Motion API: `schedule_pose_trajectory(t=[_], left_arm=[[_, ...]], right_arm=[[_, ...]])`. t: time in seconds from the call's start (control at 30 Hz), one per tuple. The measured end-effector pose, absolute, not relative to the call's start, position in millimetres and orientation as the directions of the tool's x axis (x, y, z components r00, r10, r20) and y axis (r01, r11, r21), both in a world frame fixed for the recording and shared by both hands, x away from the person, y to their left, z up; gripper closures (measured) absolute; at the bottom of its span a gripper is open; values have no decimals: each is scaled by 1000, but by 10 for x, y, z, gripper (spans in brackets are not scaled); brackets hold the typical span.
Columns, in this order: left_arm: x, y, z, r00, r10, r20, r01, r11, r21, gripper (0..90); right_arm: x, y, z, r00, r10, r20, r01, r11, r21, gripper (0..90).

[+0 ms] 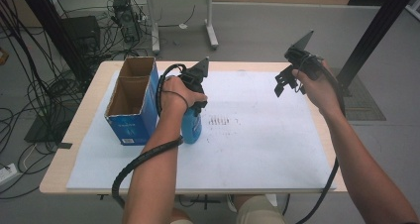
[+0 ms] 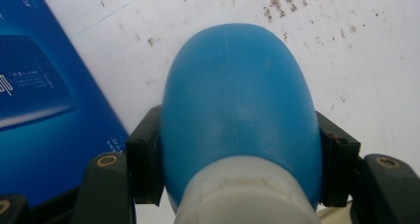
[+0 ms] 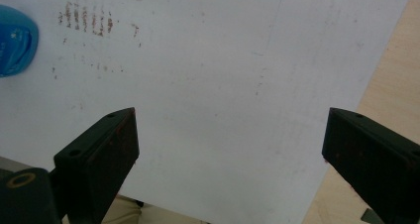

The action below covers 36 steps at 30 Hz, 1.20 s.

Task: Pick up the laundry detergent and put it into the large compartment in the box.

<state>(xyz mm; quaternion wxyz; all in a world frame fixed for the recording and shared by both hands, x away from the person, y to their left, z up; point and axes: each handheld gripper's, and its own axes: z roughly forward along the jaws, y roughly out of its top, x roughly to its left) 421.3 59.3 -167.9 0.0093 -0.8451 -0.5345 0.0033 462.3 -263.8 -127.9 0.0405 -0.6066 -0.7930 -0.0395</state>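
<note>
Bottle: my left gripper (image 2: 237,184) is clamped on the blue bottle (image 1: 191,126), a pad on each flank just below its white neck; I hold it upright by the shoulder so it can be lifted straight.
Where it stands: just beside the cardboard box (image 1: 132,99), on the side facing the brown smudges (image 1: 221,120), over the white mat (image 1: 257,154).
Box: open at the top and standing on end, with two compartments, probably where the bottle belongs.
Right gripper: my right gripper (image 3: 230,149) hangs over the mat well apart from the box, its jaws spread wide with nothing between them, out of the way.
Hard to tell: my left hand (image 1: 174,96) hides the bottle's top; I cannot tell whether its base rests on the mat or hangs just clear.
Cut off: the box's floor is lost in shadow.
</note>
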Motion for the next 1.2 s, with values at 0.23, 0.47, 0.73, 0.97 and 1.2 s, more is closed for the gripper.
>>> schedule_pose_trajectory(t=[0.23,0.47,0.73,0.97,1.2], left_arm=[[4211,585,-1680,430,903,7,903,-430,-20,371],[4212,588,-1680,429,903,5,903,-429,-20,372],[4213,599,-1679,428,904,3,904,-428,-19,372],[4216,613,-1678,424,906,-1,906,-424,-17,372],[4210,623,-1677,417,909,-3,909,-417,-14,372]], right_arm=[[4613,-2647,-1274,-258,960,114,966,257,18,76],[4613,-2636,-1269,-263,958,114,965,263,17,75],[4617,-2625,-1274,-264,958,114,964,264,15,75],[4619,-2620,-1272,-266,957,114,964,266,16,75],[4624,-2603,-1281,-269,956,113,963,269,13,76]])
